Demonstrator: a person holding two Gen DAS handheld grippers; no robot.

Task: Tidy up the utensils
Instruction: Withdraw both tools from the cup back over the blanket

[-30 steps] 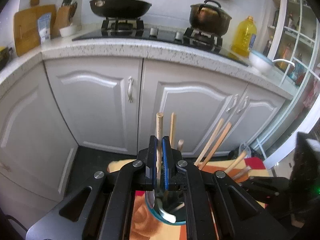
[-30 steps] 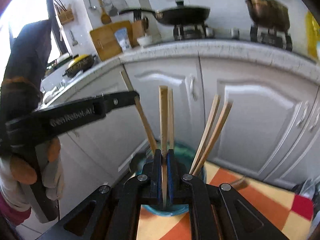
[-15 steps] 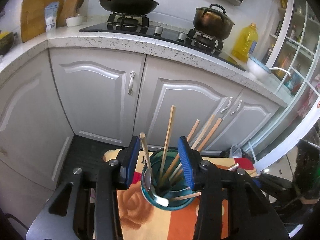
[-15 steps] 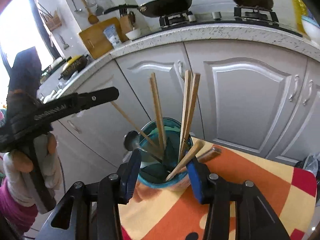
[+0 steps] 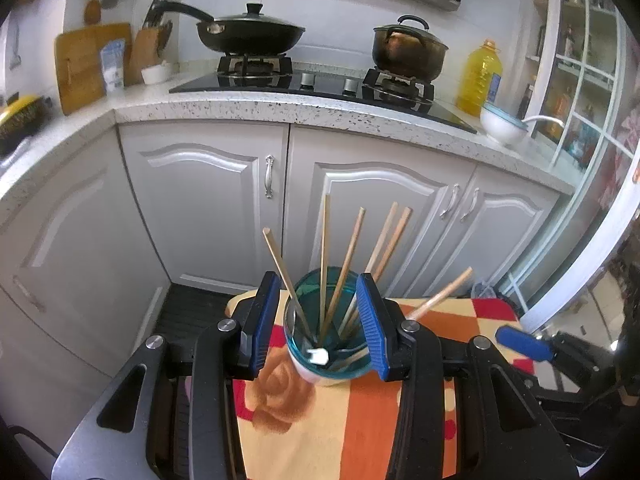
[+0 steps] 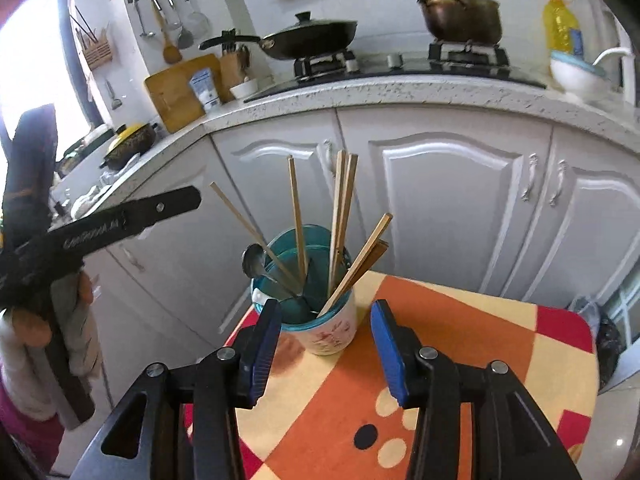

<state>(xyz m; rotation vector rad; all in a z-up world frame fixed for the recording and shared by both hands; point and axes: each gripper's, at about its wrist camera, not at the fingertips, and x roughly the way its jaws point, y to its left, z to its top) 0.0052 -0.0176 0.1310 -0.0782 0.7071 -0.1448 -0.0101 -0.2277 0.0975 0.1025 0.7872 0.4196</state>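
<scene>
- Over at the tabletop's point(image 6: 472, 320) far left corner stands the cup point(image 6: 326, 320), teal rim, white floral body, on the orange-and-yellow patterned cloth.
- Left gripper point(image 5: 323, 322) hovers with its blue pads point(image 5: 262, 320) spread wide either side of the cup, gripping nothing.
- Packed inside: wooden chopsticks point(image 6: 297, 216) fanning upward, and a metal spoon point(image 6: 253, 260) leaning out over the left rim.
- Right gripper point(image 6: 325, 350) sits just short of the cup, jaws parted, empty too.
- Behind, white cabinet doors point(image 6: 444, 200), a wok point(image 6: 316, 36) and a pot point(image 6: 460, 14) on the stove.
</scene>
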